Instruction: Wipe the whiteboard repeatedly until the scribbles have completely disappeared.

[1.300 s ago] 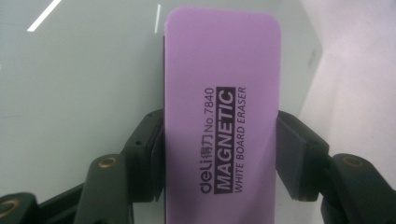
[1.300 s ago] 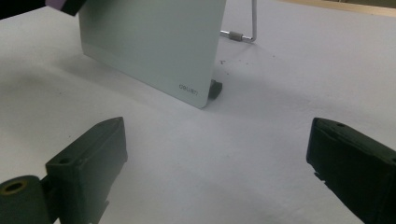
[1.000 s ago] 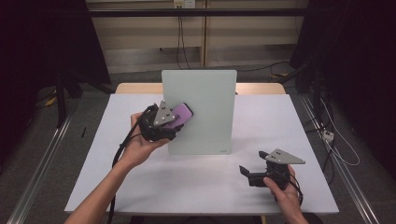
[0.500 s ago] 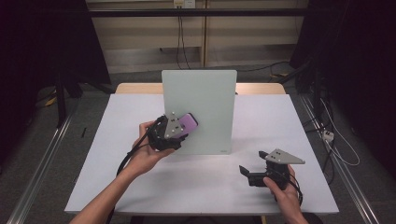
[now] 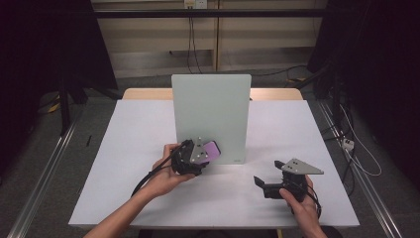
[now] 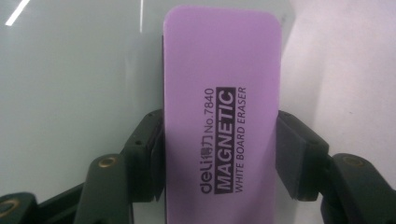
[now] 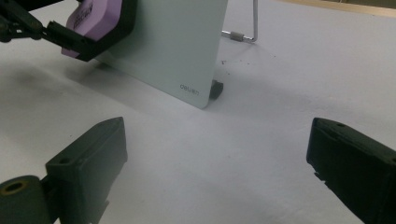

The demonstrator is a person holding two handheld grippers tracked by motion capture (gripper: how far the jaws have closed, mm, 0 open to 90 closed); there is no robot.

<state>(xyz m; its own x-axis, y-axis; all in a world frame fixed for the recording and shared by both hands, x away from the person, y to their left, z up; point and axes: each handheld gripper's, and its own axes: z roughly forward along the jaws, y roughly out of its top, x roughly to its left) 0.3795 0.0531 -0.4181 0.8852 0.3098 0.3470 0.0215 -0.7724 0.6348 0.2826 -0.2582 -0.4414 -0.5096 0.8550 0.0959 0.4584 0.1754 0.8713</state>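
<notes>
Fingers (image 6: pixel 152 154) of my left gripper (image 5: pixel 198 157) clamp the eraser (image 6: pixel 222 112) by its long sides; since a second ago I have brought it down the board (image 5: pixel 210 106) to its lower left. Purple, round-cornered, printed "MAGNETIC WHITE BOARD ERASER". My right gripper (image 5: pixel 270 183) rests on the surface (image 5: pixel 129 148), fingers spread and empty.

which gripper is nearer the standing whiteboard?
Left. The left gripper holds the purple eraser against the lower left of the whiteboard. The right gripper sits open on the table, in front of the board's right corner and apart from it.
</notes>
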